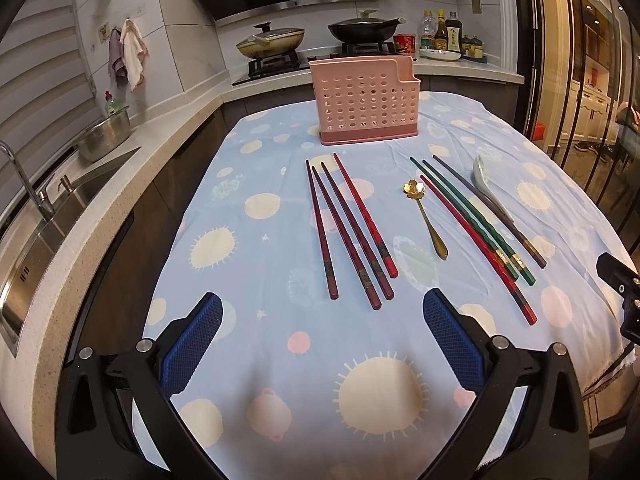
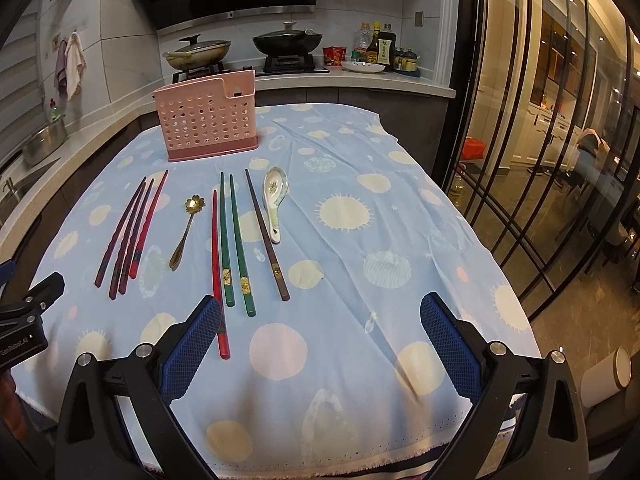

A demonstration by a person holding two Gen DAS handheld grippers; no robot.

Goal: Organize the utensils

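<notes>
Utensils lie loose on the blue-clothed table [image 1: 280, 360], none yet in the pink holder [image 1: 366, 100] standing at the far edge. Four dark red chopsticks [image 1: 348, 232] sit left, a gold spoon [image 1: 426, 216] in the middle, then one red, two green chopsticks [image 2: 234, 244] and a brown one, with a white ceramic spoon [image 2: 274, 200] farthest right. Left tongs [image 1: 322, 344] and right tongs [image 2: 320, 344] both hover spread wide, holding nothing. Sorting looks not yet begun; next comes lowering over one piece and closing on it.
</notes>
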